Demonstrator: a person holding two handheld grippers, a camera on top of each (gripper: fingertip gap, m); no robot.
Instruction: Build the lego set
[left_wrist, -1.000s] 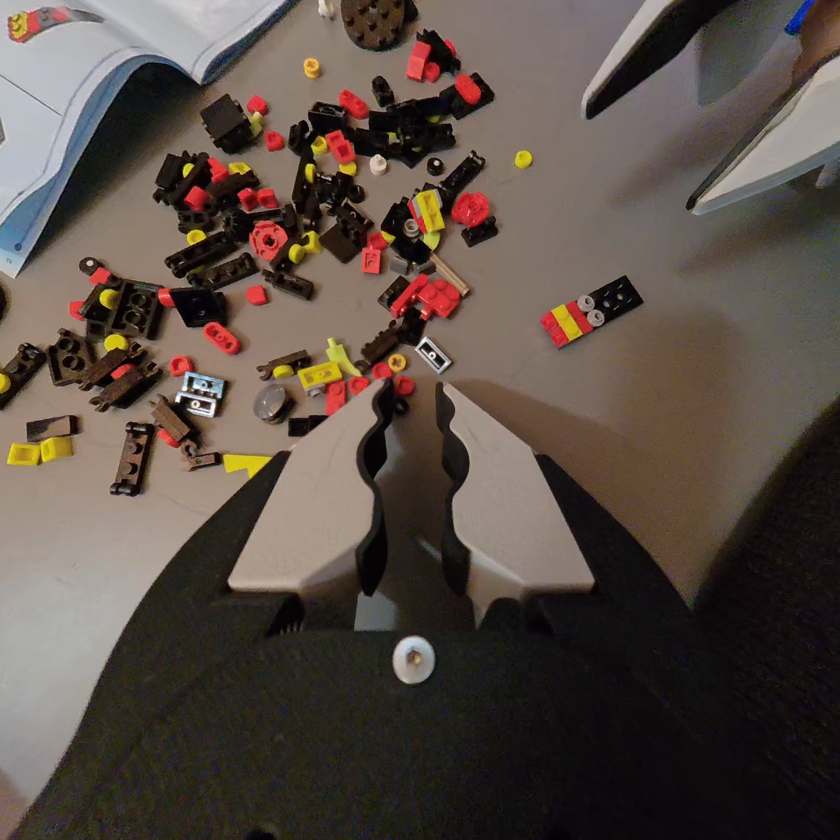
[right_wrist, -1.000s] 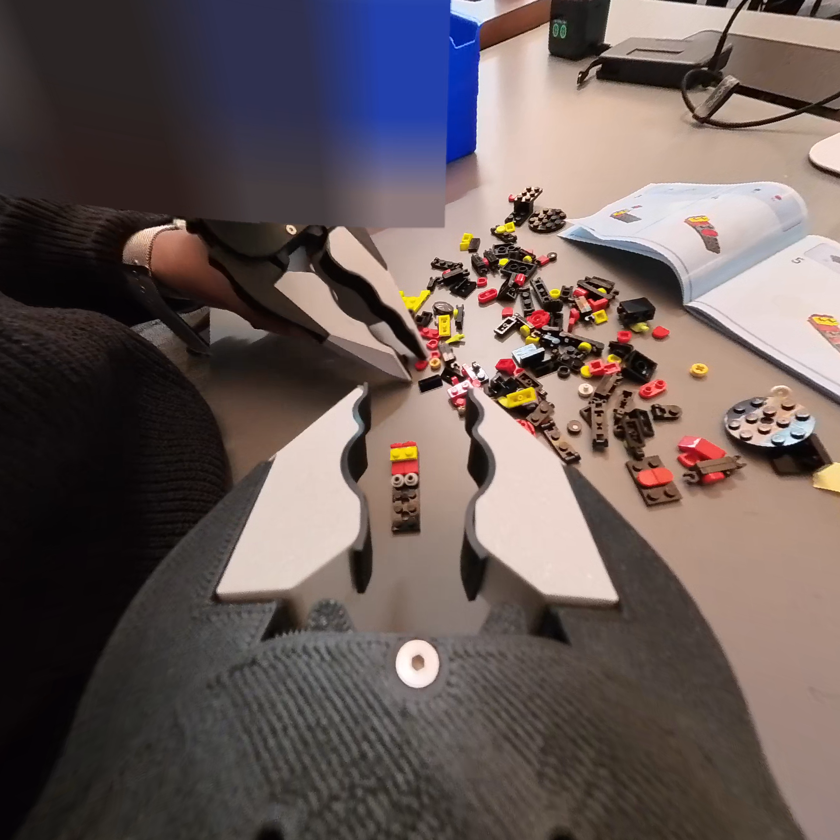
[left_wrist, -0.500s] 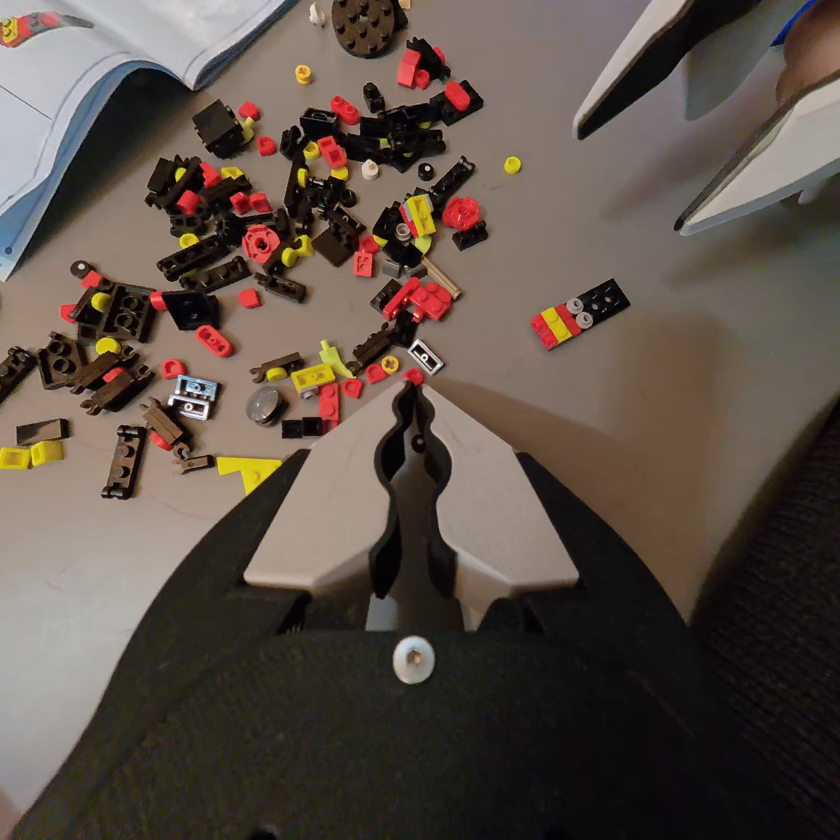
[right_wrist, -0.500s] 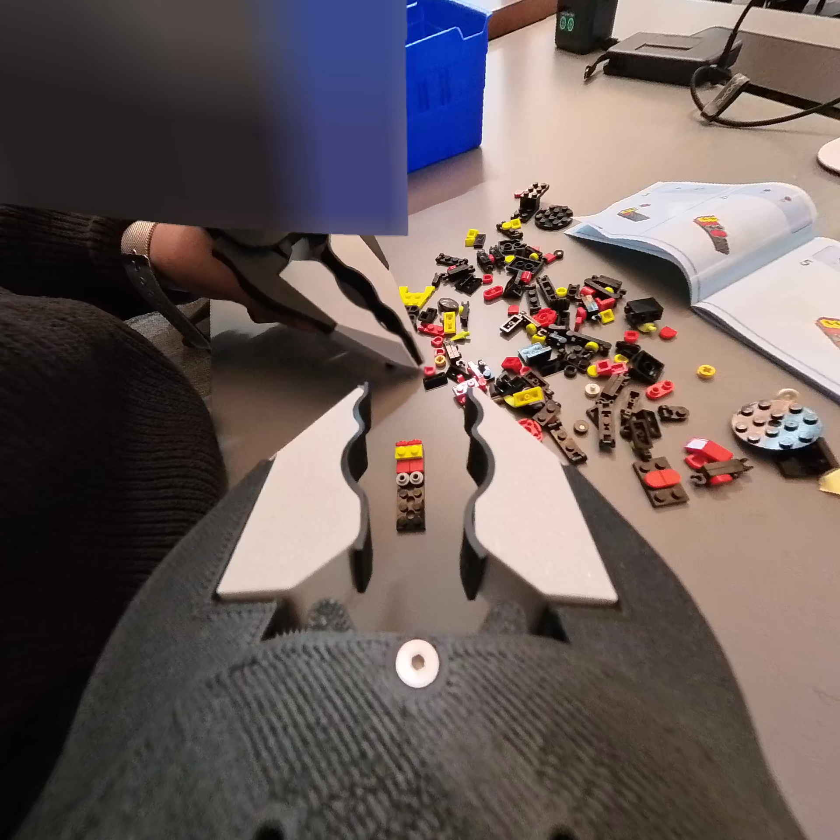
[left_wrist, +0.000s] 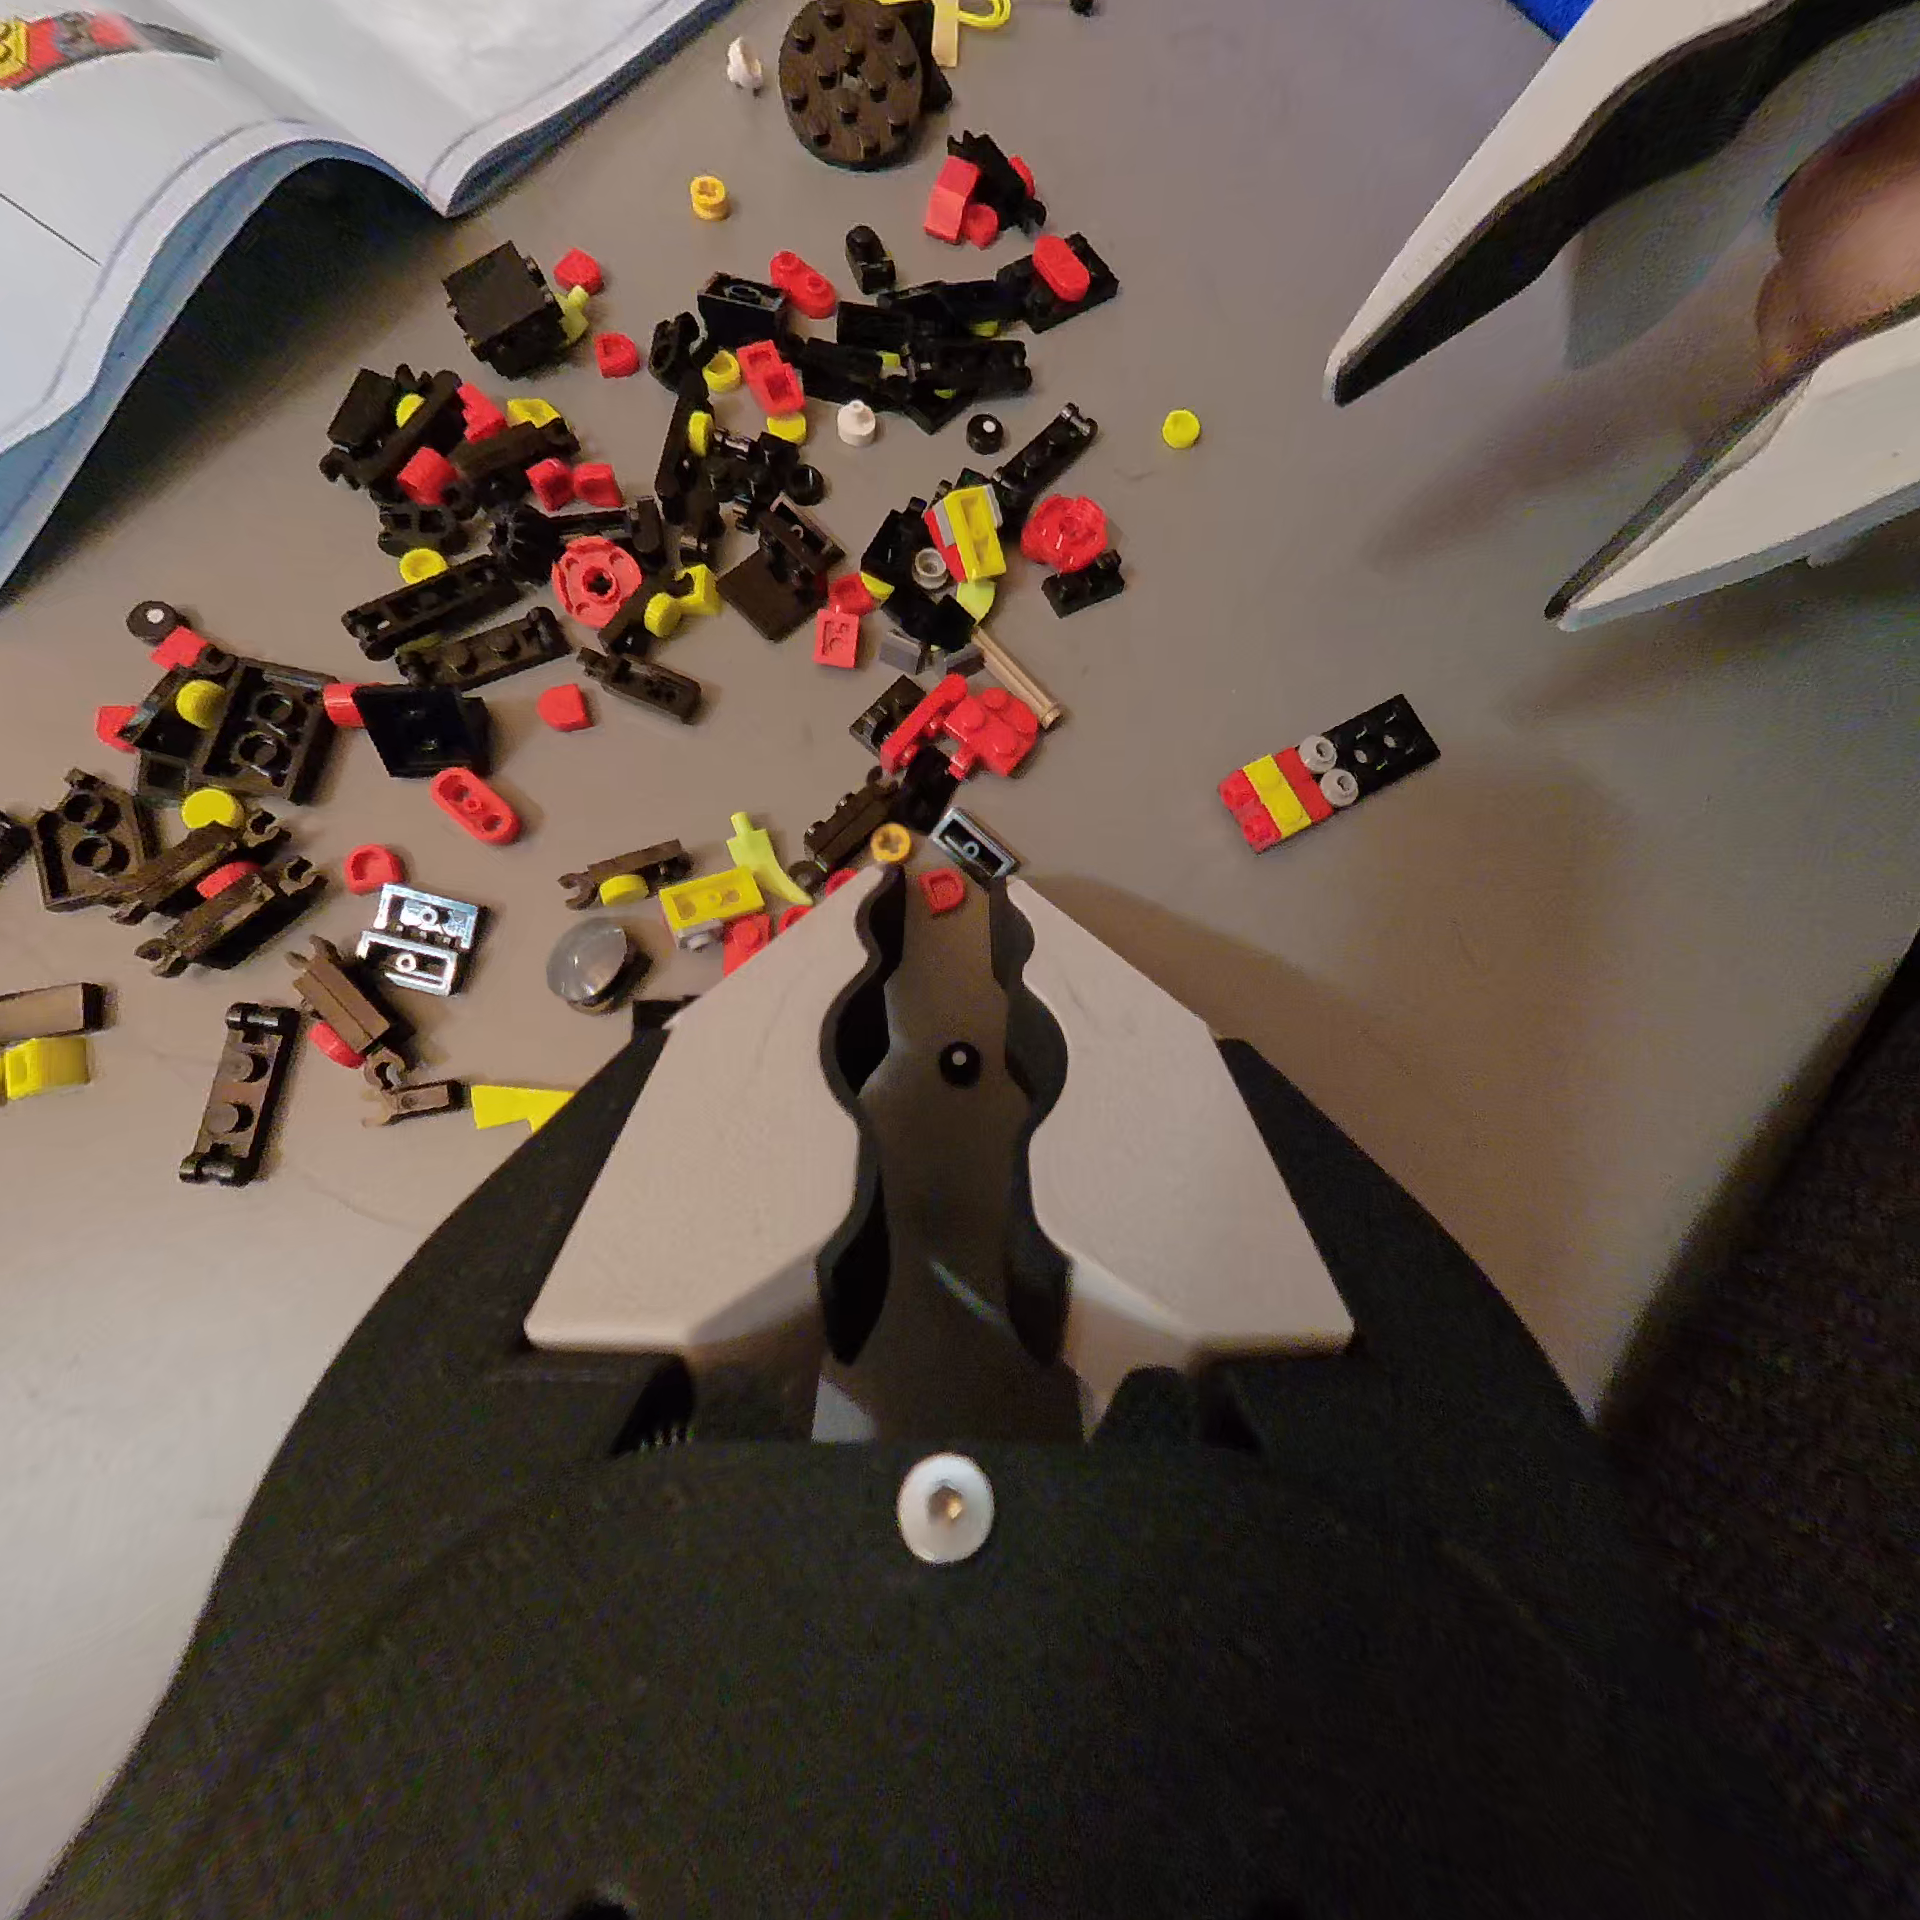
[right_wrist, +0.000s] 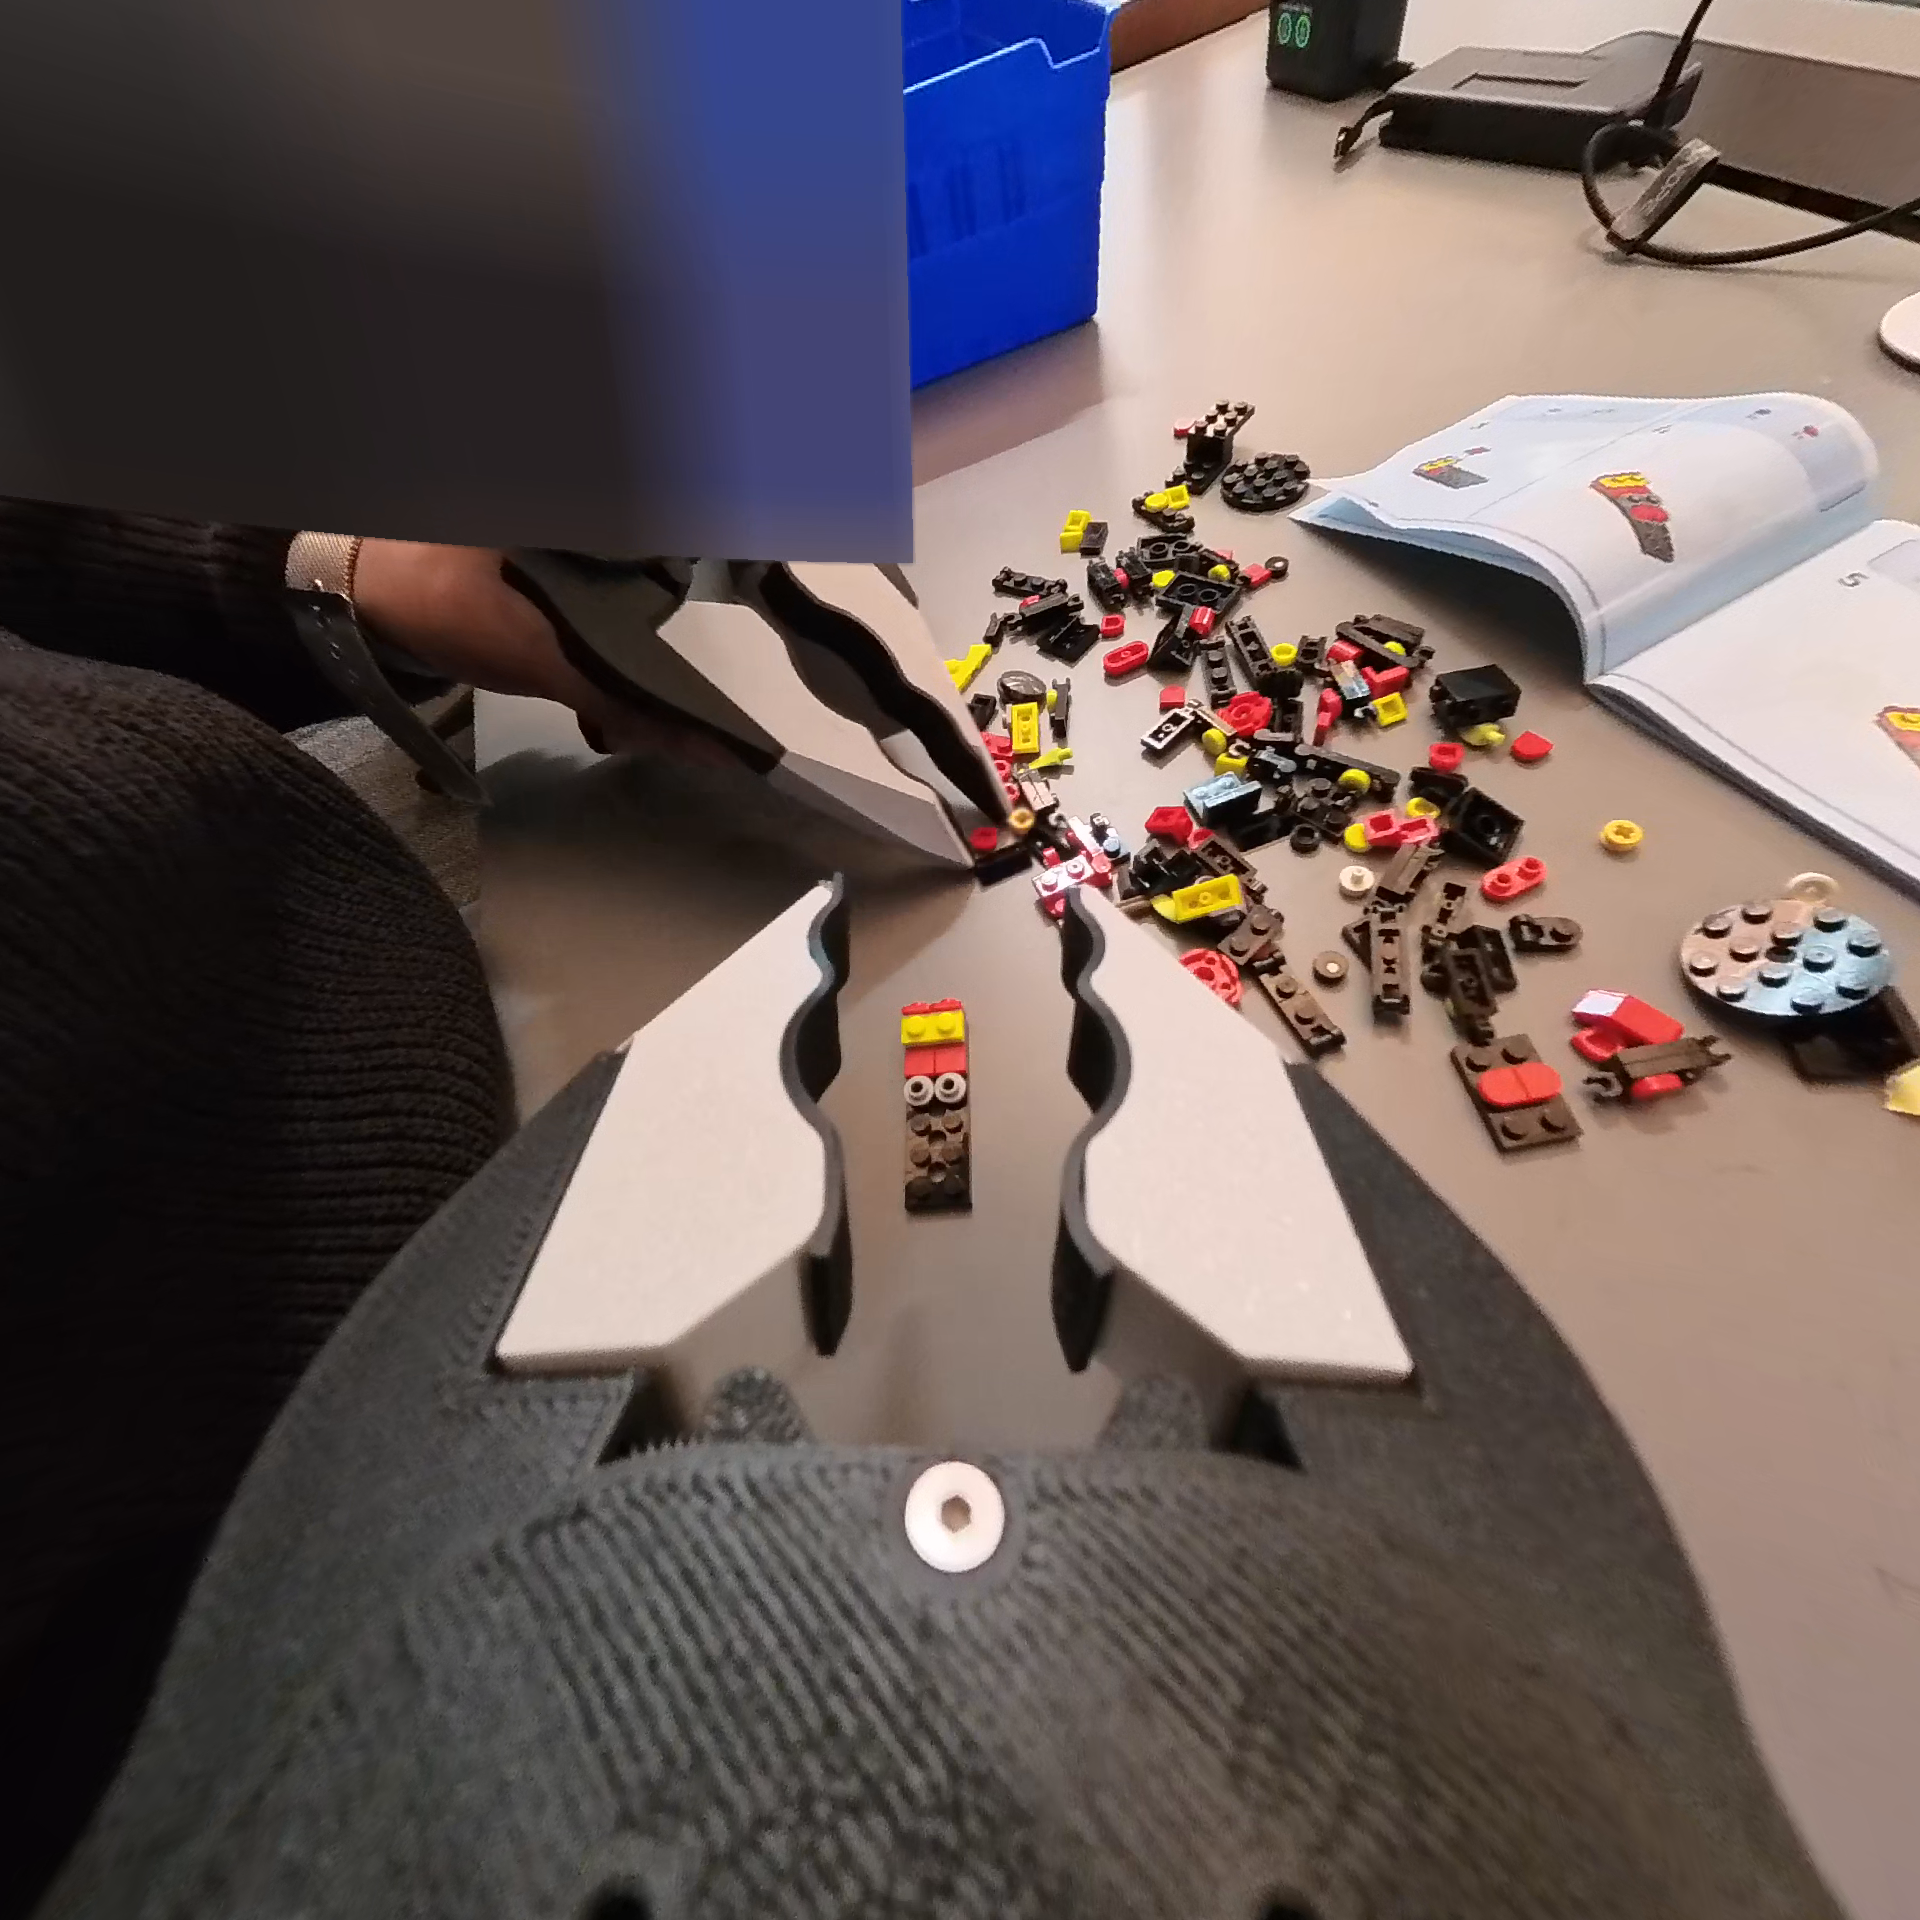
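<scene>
The left claw (left_wrist: 943, 883), its tips slightly apart, frames a small red piece (left_wrist: 943, 890) on the table (left_wrist: 1455, 1039), while the right claw (right_wrist: 951, 904) hangs wide apart over the half-built strip (right_wrist: 937, 1101).

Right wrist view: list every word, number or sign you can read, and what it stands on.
Instruction booklet: step numbers and small printed marks; writing not copied here.
Black device: green marks, too blurred to read.
Cable strap: lettering, too blurred.
Partly built strip: no text.
</scene>
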